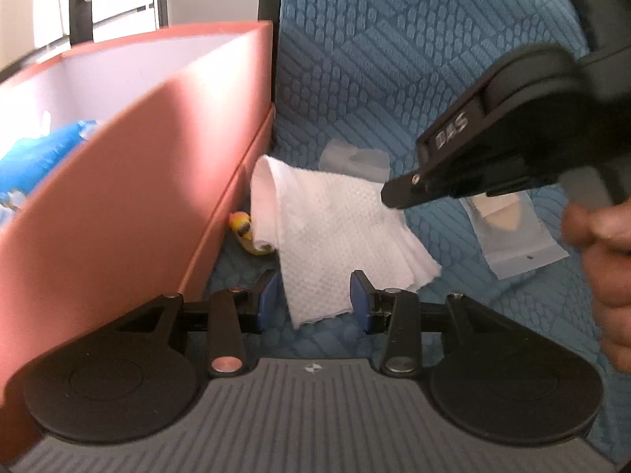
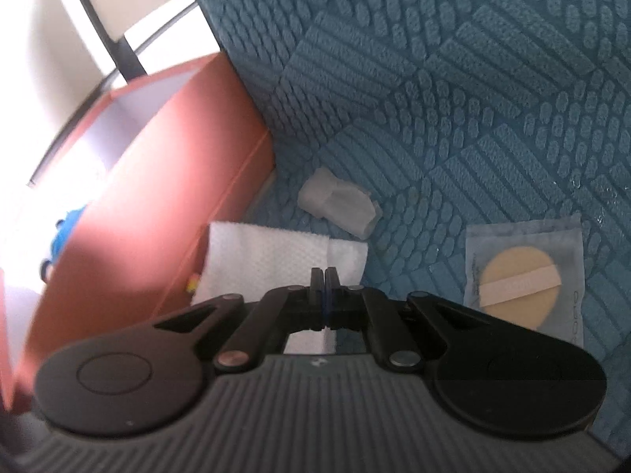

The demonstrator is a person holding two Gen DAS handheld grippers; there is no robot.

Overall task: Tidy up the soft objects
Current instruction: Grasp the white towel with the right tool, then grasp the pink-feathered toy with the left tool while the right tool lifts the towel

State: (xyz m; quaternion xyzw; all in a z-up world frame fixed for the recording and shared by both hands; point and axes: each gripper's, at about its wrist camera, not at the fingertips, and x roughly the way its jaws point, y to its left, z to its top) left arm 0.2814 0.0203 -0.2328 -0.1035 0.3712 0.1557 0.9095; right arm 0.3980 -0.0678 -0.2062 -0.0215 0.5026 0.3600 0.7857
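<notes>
Daylight floods in from the upper left of both views; I see the window area (image 2: pixel 47 59) blown out to white, and glare washes the orange box (image 2: pixel 157 181) wall there. My right wrist view is softer, smeared at its left edge. In the left wrist view the right gripper (image 1: pixel 390 197) and the hand (image 1: pixel 607 276) are motion-blurred. Fisheye bending curves the edges; corners darken.

The left hand-held gripper (image 1: pixel 315 301) was black with blue pads (image 1: pixel 361 301), silver screws and a ribbed grey body.
</notes>
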